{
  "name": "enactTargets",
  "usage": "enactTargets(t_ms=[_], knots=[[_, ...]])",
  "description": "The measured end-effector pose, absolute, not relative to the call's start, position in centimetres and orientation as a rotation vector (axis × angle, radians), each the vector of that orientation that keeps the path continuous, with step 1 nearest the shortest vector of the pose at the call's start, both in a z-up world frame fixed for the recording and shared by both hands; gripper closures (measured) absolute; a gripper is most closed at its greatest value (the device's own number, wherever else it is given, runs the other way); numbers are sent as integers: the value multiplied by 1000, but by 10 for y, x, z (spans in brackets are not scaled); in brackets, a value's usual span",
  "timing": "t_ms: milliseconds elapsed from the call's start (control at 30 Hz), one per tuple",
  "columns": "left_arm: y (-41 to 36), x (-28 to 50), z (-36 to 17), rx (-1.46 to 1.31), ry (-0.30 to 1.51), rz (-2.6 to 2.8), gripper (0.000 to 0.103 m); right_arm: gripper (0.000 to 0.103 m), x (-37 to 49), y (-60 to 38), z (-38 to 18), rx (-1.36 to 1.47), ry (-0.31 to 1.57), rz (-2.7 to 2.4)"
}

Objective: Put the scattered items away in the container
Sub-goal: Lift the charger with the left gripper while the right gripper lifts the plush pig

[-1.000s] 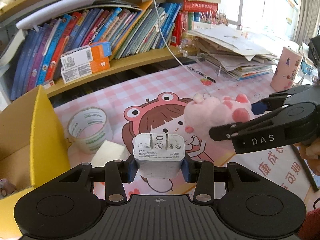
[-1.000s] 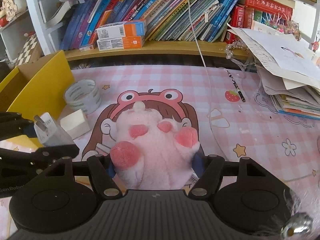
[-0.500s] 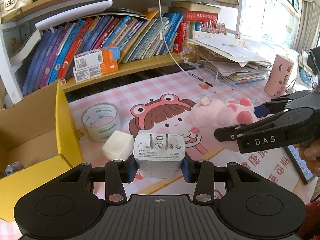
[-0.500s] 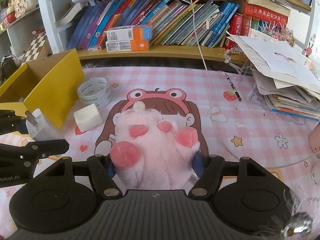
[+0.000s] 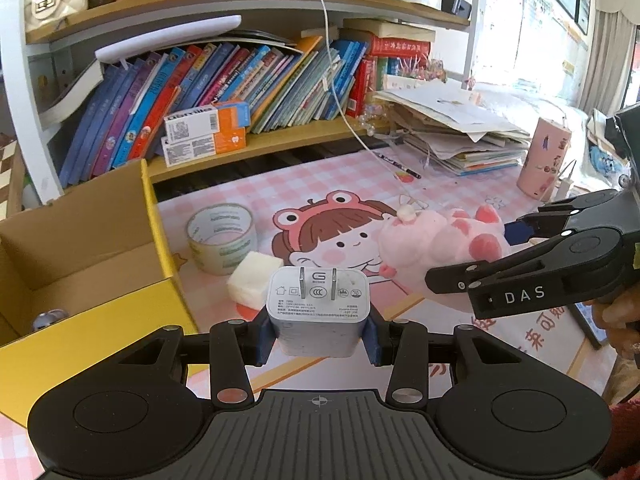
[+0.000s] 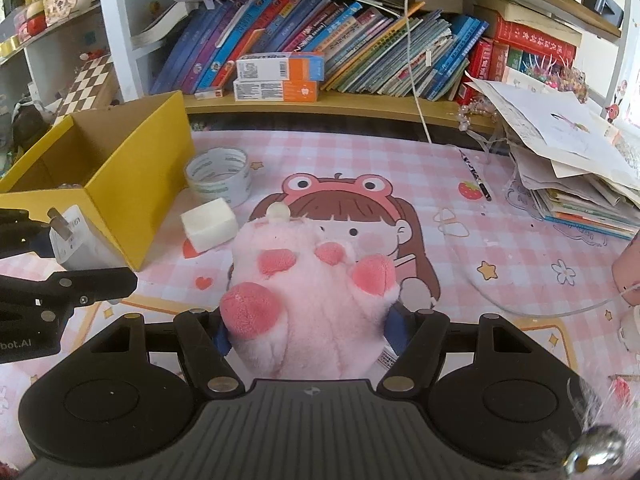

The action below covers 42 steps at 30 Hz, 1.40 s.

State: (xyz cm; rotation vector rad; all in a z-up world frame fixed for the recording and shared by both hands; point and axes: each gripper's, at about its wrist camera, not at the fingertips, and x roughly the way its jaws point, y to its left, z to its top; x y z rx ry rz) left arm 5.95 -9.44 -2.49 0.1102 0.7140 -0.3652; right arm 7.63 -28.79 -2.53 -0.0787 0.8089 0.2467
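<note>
Left tongs [image 5: 318, 336] are clamping a white plastic plug-in charger [image 5: 318, 304]; right tongs [image 6: 308, 336] are squeezing a pink plush toy [image 6: 312, 284]. Carrying both toward ten o'clock, they should be clearing the yellow cardboard box [image 5: 100, 248] rim before releasing.

Worktop [image 6: 400, 152] covered by a pink checked mat with a cartoon girl in a frog hat. On it: yellow box [image 6: 132, 184] at the left, open at the top; tape roll [image 6: 218, 176] just beside it; white block [image 6: 208, 226] near the tape (touching or not, cannot tell). Pencil [image 6: 476, 176] toward the back right, paper stack [image 6: 580, 184] at the right edge, pink cup [image 5: 544, 156] near the stack.
</note>
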Motion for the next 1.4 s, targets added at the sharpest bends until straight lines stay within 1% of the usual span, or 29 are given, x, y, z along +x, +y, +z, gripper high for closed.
enactTargets(t_ms=[800,1400], knots=[[-7,29,8,61,614,-328,61,36,60,-196,5,-115,731,313],[40,40,34,16,523,-306,61,36,73,-147,36,-181,643,380]])
